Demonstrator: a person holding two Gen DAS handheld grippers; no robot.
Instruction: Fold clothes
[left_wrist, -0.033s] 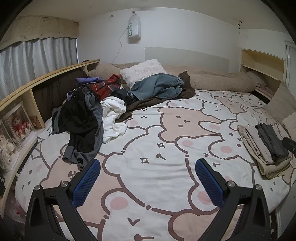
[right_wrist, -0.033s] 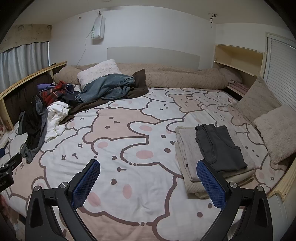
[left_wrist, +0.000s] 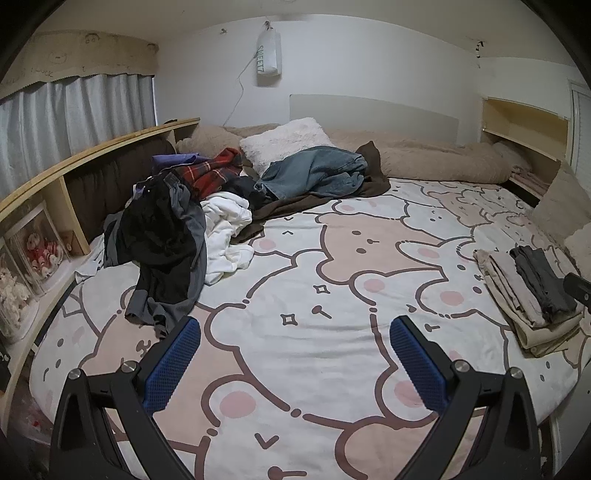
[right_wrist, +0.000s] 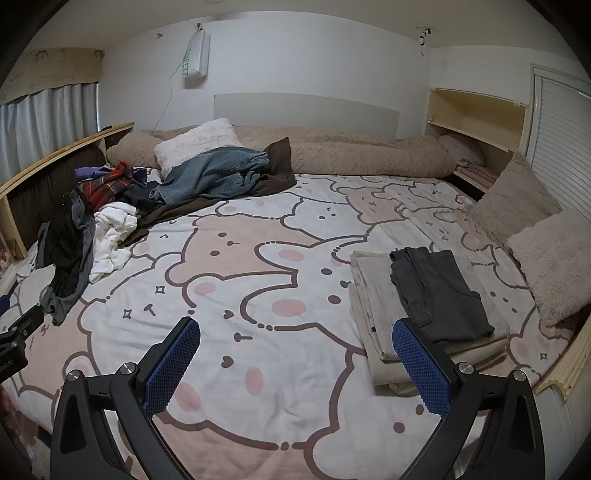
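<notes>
A heap of unfolded clothes lies on the bed's left side: a black and grey garment (left_wrist: 162, 240), a white one (left_wrist: 229, 236), red plaid (left_wrist: 210, 173), blue jeans (left_wrist: 314, 173) and a brown cloth (left_wrist: 373, 181). On the right sits a folded stack, a dark grey piece (right_wrist: 436, 291) on top of beige ones (right_wrist: 373, 295). My left gripper (left_wrist: 295, 323) hovers open over bare sheet, close to the black garment's hem. My right gripper (right_wrist: 295, 324) is open too, its right finger just left of the folded stack. Nothing is between either pair of pads.
The bear-print sheet (left_wrist: 332, 280) covers the bed. A white pillow (left_wrist: 284, 142) and a long beige bolster (right_wrist: 369, 155) line the head end. Two cushions (right_wrist: 546, 258) lean at the right edge. A wooden shelf (left_wrist: 55, 177) with boxed dolls runs along the left.
</notes>
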